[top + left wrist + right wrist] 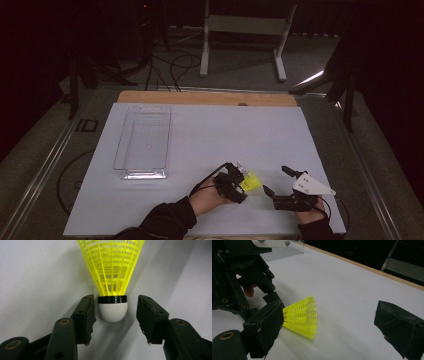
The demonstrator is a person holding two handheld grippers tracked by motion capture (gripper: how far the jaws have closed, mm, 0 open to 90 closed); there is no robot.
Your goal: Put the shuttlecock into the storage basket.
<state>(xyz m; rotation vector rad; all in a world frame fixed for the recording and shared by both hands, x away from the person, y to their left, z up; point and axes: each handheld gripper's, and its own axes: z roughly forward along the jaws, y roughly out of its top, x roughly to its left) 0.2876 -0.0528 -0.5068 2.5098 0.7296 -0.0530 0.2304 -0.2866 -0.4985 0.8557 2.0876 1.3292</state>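
Two grippers over the white counter [200, 135], both at its near edge. Left gripper [113, 312] fingers straddle the cork of the yellow shuttlecock [112, 277]: one pad looks to be touching the cork's side, the other just apart, so narrow but no full grip. Shuttlecock lies on the counter, skirt pointing away from the left gripper. Right gripper [276, 181] sits just right of it, fingers wide, nothing between. Clear tray [144, 140] rests far left, well apart.

Yellow shuttlecock [300, 317] on white table [342, 285], left hand-held gripper [265, 306] at its base, own jaws wide apart
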